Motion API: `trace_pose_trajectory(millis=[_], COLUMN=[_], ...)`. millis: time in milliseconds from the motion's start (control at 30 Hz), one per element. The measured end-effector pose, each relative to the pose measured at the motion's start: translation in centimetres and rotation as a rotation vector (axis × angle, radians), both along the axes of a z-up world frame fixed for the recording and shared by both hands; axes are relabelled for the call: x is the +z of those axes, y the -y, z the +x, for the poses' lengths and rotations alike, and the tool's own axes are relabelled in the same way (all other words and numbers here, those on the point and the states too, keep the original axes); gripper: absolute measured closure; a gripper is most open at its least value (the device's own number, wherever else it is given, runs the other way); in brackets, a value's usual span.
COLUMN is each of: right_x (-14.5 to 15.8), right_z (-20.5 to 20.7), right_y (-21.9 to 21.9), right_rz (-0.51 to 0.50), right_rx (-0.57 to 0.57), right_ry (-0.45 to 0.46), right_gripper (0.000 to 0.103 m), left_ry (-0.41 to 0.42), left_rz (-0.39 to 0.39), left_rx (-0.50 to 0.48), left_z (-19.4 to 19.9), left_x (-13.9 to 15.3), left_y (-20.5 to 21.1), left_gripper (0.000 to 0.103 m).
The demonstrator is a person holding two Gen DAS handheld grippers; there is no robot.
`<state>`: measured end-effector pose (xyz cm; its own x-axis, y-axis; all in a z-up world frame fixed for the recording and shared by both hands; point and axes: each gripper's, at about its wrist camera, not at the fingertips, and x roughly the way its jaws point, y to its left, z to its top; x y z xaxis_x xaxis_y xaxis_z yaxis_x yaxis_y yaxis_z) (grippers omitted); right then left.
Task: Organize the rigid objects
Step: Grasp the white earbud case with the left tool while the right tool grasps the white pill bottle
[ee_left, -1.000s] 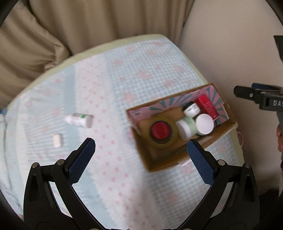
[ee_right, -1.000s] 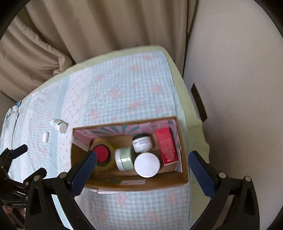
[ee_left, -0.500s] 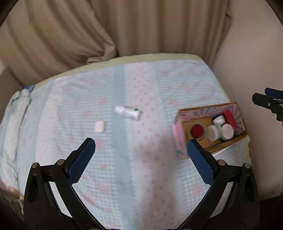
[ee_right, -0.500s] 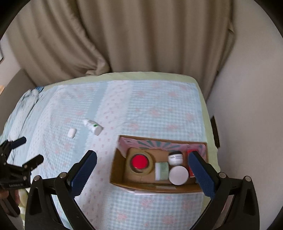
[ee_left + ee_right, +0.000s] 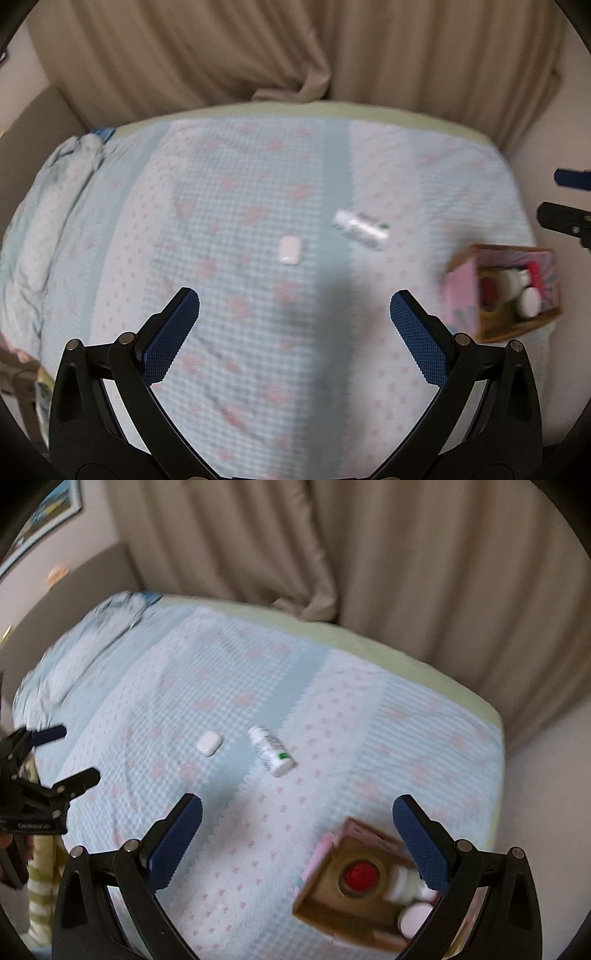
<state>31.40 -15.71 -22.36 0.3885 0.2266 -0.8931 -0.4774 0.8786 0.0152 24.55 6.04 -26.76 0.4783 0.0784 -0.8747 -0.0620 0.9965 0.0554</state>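
A white bottle with a green mark (image 5: 361, 229) (image 5: 272, 751) lies on its side on the light blue patterned bedspread. A small white rounded case (image 5: 290, 250) (image 5: 209, 742) lies just left of it. A cardboard box (image 5: 504, 291) (image 5: 364, 888) near the bed's right edge holds a red-lidded item, white jars and a red carton. My left gripper (image 5: 294, 328) is open and empty, above the bedspread short of the case and bottle. My right gripper (image 5: 297, 834) is open and empty, over the box's left end.
Beige curtains (image 5: 295, 51) hang behind the bed. A crumpled blue quilt (image 5: 55, 206) lies along the left side. A pale wall (image 5: 546, 812) borders the bed on the right. The left gripper shows at the left edge of the right wrist view (image 5: 48, 775).
Both views have swung left across the bed. The box slid to the right edge of the left wrist view, and the bottle and case now lie ahead of both grippers. Both stayed open.
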Motion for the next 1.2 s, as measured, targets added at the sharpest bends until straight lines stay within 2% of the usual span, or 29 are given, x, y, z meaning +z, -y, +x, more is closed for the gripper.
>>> trace_pose_trajectory(millis=[167, 367, 600, 700, 900, 1033, 1100, 1133, 1167, 1200], right_x=[-4.1, -10.9, -19.6, -22.8, -27.1, -29.5, -30.3, -30.6, -30.8, -31.1], right_z=[3.8, 8.5, 13.0, 14.2, 14.8, 15.1, 15.4, 15.6, 15.7, 15.8], right_y=[-4.3, -8.3, -11.3, -12.3, -14.2, -14.6, -14.6, -14.6, -14.6, -14.5], right_rz=[-0.044, -0.136, -0.236, -0.281, -0.343, -0.358, -0.364, -0.363, -0.361, -0.357], right_rx=[0.126, 0.253, 0.348, 0.397, 0.498, 0.506, 0.502, 0.499, 0.497, 0.495], right_ry=[-0.083, -0.170, -0.289, -0.316, -0.315, -0.364, -0.376, -0.383, -0.391, -0.405], right_gripper=[0.000, 0.000, 0.000, 0.000, 0.001, 0.012, 0.013, 0.018, 0.027, 0.032], left_ry=[-0.067, -0.153, -0.272, -0.325, -0.376, -0.398, -0.400, -0.396, -0.393, -0.392], left_rz=[-0.086, -0.105, -0.128, -0.152, -0.148, -0.136, -0.127, -0.124, -0.117, -0.106], left_rx=[0.035, 0.027, -0.007, -0.008, -0.010, -0.023, -0.026, -0.030, -0.036, -0.039], left_z=[4.3, 10.6, 15.7, 17.2, 19.0, 19.4, 19.4, 19.4, 19.4, 19.3], left_x=[-4.1, -10.5, -19.1, -22.3, -26.1, -27.8, -28.3, -28.4, -28.5, -28.5], left_y=[-2.9, -3.8, -3.8, -3.7, -3.5, -3.3, -3.1, -3.0, -2.9, -2.8], left_gripper=[0.000, 0.000, 0.001, 0.005, 0.011, 0.022, 0.024, 0.026, 0.029, 0.038])
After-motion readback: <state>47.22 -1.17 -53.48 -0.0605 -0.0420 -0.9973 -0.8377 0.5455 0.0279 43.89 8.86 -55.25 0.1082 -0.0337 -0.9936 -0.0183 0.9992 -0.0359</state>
